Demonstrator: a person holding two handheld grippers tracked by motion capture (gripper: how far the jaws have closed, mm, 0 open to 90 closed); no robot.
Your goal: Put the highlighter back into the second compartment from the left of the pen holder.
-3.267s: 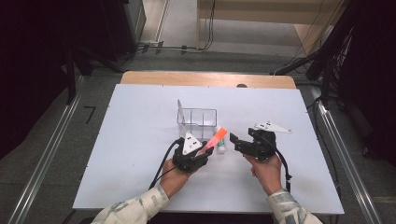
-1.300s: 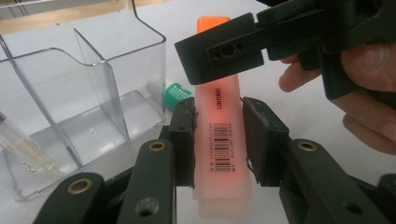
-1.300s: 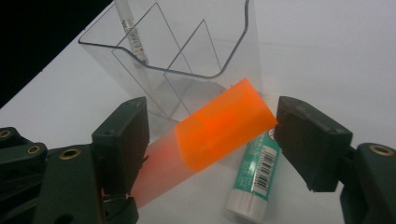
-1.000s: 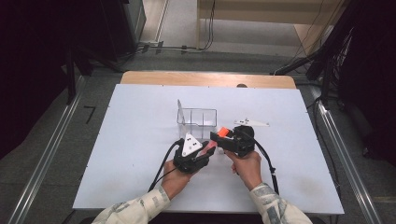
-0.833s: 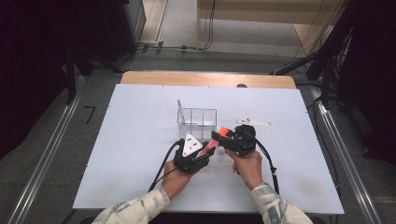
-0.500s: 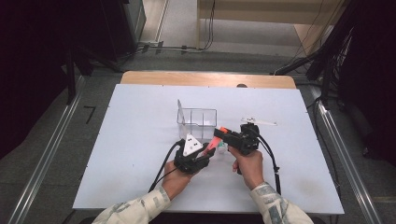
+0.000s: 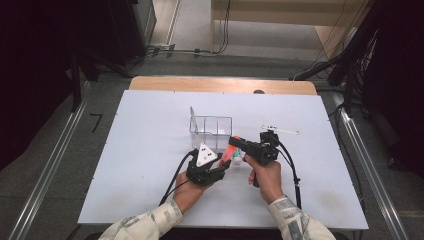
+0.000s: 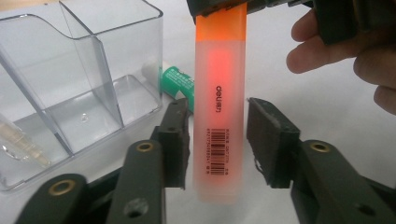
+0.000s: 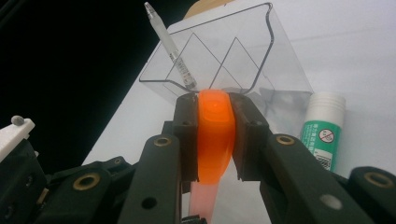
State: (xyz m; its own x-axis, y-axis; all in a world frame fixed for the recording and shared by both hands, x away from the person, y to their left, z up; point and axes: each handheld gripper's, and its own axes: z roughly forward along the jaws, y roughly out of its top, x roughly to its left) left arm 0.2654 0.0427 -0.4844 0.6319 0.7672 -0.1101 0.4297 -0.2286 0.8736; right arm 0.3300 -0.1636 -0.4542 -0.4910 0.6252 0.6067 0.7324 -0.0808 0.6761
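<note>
Two grippers meet over the white table (image 7: 140, 150). Left gripper (image 8: 217, 135): jaws just eased apart, left pad against the orange highlighter (image 8: 217, 107), right pad clear. Right gripper (image 9: 215, 135): jaws just closed onto the highlighter's cap. Behind stands a clear organizer (image 7: 210, 131), a glue stick (image 9: 323, 130) beside it.

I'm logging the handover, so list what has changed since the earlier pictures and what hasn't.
The right claw came in from the right and closed on the cap end of the orange highlighter. The left claw, which held it earlier, has just been opening; its pads now stand apart from the barrel between them. Unchanged: the clear organizer, the glue stick beside it, the pen inside it, and the left hand's place.
</note>
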